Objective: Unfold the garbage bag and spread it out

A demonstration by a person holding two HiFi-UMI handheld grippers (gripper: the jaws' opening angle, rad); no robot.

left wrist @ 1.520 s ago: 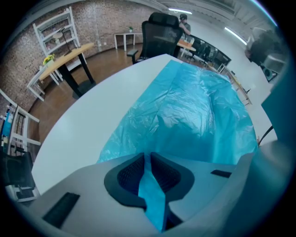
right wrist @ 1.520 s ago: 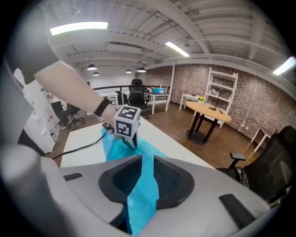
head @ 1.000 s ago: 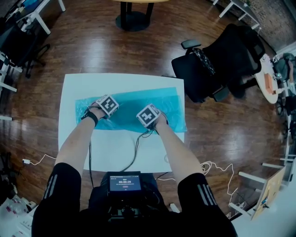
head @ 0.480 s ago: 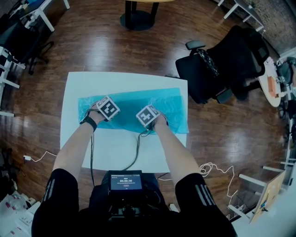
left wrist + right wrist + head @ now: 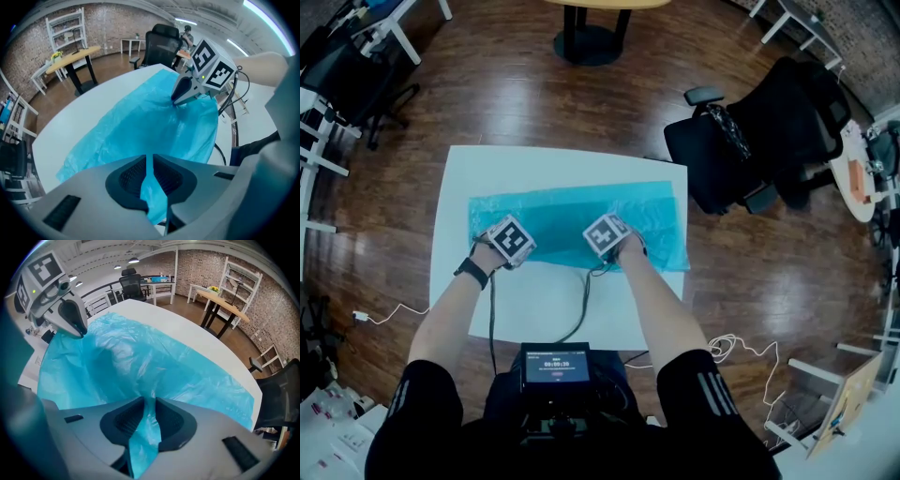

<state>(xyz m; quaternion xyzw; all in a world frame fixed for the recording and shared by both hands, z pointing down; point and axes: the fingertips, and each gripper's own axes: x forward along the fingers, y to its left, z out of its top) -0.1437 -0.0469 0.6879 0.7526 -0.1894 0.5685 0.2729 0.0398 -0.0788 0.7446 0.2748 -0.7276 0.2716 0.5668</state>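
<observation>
The only print I can find is the black-and-white square patterns on the gripper cubes and a line of digits on the small screen (image 5: 555,364) at the person's chest, too small to read. The garbage bag (image 5: 581,211) is thin, see-through turquoise plastic, wrinkled all over, lying as a long band across the white table (image 5: 562,164), with its right end at the table's right edge. It looks darker in the middle. The left gripper (image 5: 150,171) is clamped on a pinch of the bag's near edge, and the right gripper (image 5: 147,416) likewise pinches a fold of that edge.
</observation>
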